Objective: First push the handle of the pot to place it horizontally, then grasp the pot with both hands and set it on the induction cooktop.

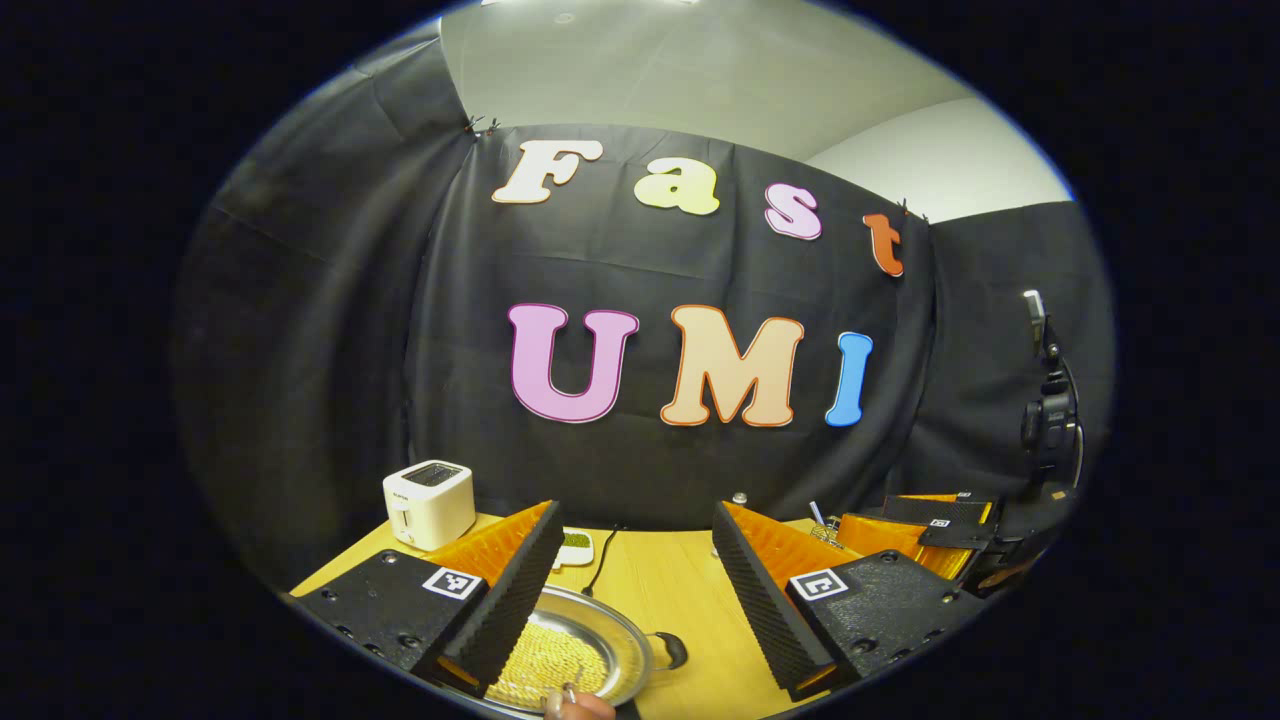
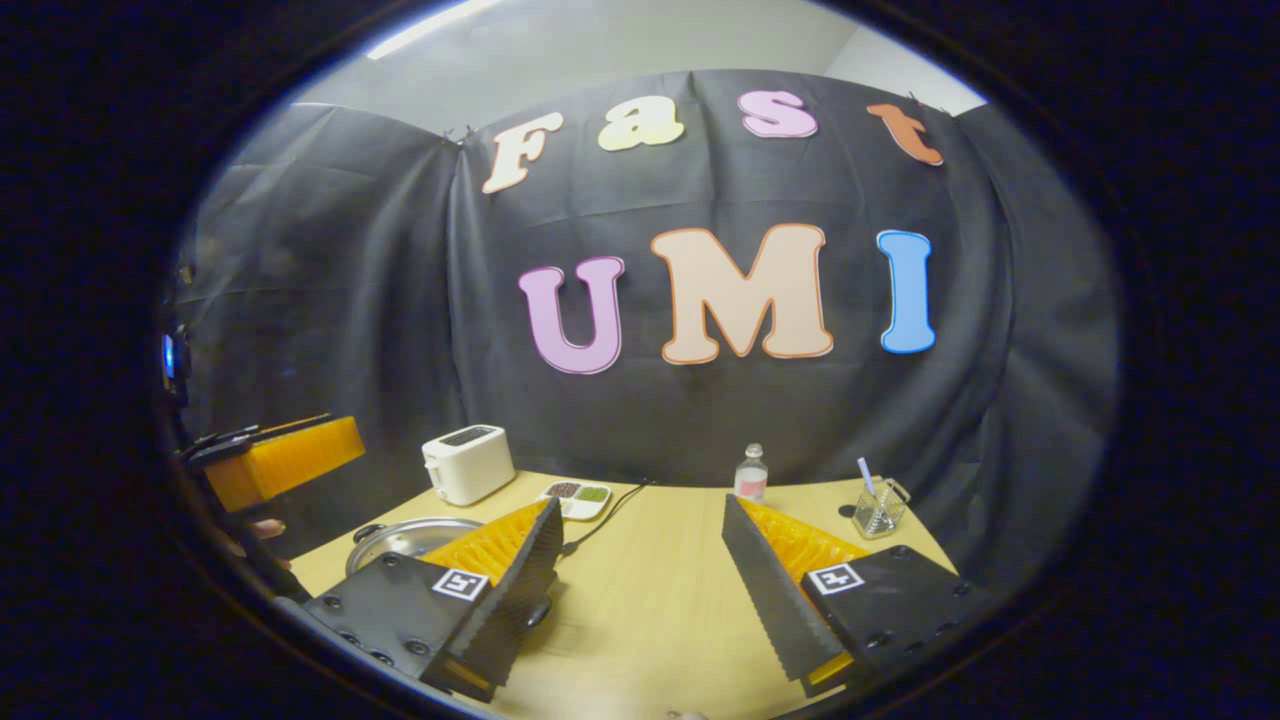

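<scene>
- While both grippers hover spread, left gripper (image 1: 635, 590) sits over the pot (image 1: 575, 655), right gripper (image 2: 640, 580) beside it over bare table (image 2: 650, 610)
- Pot handle (image 1: 668, 650) points right
- Toaster (image 2: 467, 463), dish (image 2: 577, 497), bottle (image 2: 751, 472), glass (image 2: 878, 512) line the back
- Cable (image 2: 600, 520) crosses the table

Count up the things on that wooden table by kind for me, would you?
Pot: 1
Toaster: 1
Divided dish: 1
Bottle: 1
Glass cup: 1
Total: 5
</scene>
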`<state>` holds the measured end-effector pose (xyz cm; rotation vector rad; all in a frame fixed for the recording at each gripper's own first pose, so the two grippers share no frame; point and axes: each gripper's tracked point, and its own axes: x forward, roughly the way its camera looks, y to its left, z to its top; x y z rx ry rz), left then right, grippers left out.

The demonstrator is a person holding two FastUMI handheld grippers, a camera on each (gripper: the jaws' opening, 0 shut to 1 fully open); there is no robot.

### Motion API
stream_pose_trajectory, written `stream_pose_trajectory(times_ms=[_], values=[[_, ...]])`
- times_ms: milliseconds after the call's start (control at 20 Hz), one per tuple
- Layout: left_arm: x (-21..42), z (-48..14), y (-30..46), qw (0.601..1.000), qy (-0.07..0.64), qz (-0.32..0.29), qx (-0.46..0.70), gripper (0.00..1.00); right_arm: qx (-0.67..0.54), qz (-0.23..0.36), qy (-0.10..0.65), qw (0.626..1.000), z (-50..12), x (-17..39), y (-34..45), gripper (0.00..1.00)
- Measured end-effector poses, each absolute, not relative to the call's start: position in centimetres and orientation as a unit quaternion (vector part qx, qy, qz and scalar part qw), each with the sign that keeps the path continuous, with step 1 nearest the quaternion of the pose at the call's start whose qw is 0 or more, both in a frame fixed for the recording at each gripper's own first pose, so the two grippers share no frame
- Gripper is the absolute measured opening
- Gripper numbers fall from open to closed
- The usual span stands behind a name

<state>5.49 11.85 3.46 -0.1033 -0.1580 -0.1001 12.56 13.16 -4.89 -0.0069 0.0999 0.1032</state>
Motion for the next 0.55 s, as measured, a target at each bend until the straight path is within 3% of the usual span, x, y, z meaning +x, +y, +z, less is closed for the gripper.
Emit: stream_pose_trajectory(times_ms=[150, 250, 550], values=[[4.5, 2.6, 8.5, 0.996, -0.073, -0.033, -0.037, 0.92, 0.005, 0.067, 0.050, 0.996, -4.7, 11.3, 11.1, 0.94], [4.2, 2.6, 7.0, 0.997, -0.074, -0.024, -0.026, 0.96, 0.012, 0.070, 0.051, 0.996, -4.7, 10.8, 9.6, 0.94], [4.2, 2.4, 5.2, 0.997, -0.062, -0.027, -0.023, 0.93, 0.009, 0.061, 0.058, 0.996, -5.1, 9.6, 7.4, 0.94]])
